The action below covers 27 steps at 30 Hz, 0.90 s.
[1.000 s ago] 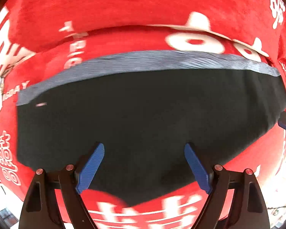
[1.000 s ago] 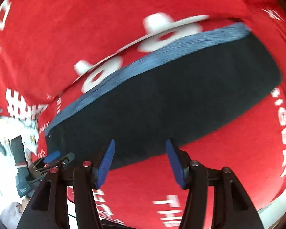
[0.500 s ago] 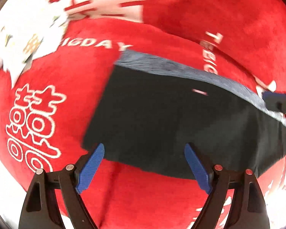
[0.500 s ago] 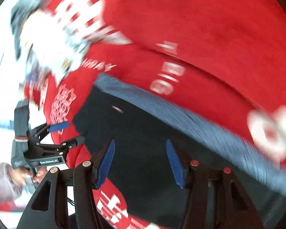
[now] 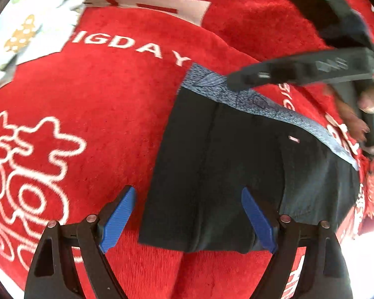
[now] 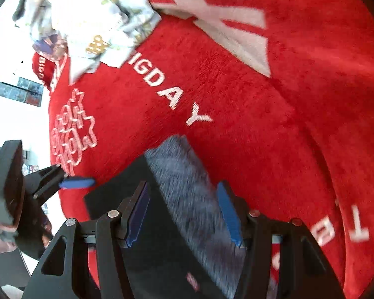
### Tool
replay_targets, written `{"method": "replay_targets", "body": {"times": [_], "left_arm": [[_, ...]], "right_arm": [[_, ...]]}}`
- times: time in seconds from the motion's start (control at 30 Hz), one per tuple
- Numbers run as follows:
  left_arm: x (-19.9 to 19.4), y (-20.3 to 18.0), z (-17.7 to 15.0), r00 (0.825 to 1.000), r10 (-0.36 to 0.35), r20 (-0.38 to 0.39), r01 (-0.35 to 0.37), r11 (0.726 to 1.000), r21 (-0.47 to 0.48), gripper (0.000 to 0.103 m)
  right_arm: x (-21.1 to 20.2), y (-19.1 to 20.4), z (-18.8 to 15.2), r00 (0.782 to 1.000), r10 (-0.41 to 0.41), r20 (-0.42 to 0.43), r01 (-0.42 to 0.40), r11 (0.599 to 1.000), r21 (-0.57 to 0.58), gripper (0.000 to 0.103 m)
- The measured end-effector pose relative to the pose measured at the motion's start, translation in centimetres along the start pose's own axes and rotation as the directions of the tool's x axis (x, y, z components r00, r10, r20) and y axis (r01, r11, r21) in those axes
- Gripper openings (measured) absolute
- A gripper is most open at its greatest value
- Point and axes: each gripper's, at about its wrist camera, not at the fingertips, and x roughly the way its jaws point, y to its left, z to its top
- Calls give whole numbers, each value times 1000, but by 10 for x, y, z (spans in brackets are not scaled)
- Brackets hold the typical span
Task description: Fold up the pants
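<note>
At the far left of my left wrist view lay a pale patterned cloth [image 5: 20, 32] at the edge of the red blanket [image 5: 99, 104], whose white lettering read "IGDAY" beside a white outlined emblem. My left hand-held gripper [image 5: 188, 220] pointed steeply down with its blue pads [image 5: 118, 220] spread wide; the jaws had just been closing a little, and nothing was pressed between them. The lower left corner of the folded black shorts [image 5: 236, 164] lay below, between the pads, flat on the blanket. Their blue-grey waistband [image 5: 264, 104] ran along the upper right edge. Farther right, my right hand-held gripper [image 5: 299, 72] reached in over the waistband, held by my right hand [image 5: 361, 107].

In my right wrist view, the left hand-held gripper stood at the left edge, one blue pad [image 6: 77, 183] near the shorts' corner. My right hand-held gripper [image 6: 184, 214] hung partly spread over the waistband [image 6: 187, 184], gripping nothing; whether the pads touched the cloth I could not tell through the blur.
</note>
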Motion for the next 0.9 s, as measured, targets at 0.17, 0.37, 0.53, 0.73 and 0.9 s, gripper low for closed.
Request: {"method": "replay_targets", "body": {"times": [0.17, 0.37, 0.53, 0.73, 0.9], "left_arm": [[4, 3, 6, 999, -47, 3, 47, 999, 28, 64], [-4, 7, 4, 998, -61, 1, 61, 998, 33, 56], [-14, 2, -9, 1000, -16, 4, 15, 998, 54, 56], [-12, 2, -11, 999, 46, 14, -46, 999, -17, 57], [-8, -8, -10, 999, 34, 3, -34, 999, -6, 59]], "right_arm": [[17, -5, 10, 993, 87, -78, -84, 995, 47, 21], [-11, 15, 9, 985, 159, -73, -162, 986, -35, 10], [-3, 19, 11, 983, 164, -88, -167, 985, -31, 10], [22, 4, 9, 995, 80, -57, -77, 995, 57, 10], [-10, 25, 1, 1000, 16, 5, -16, 1000, -12, 10]]}}
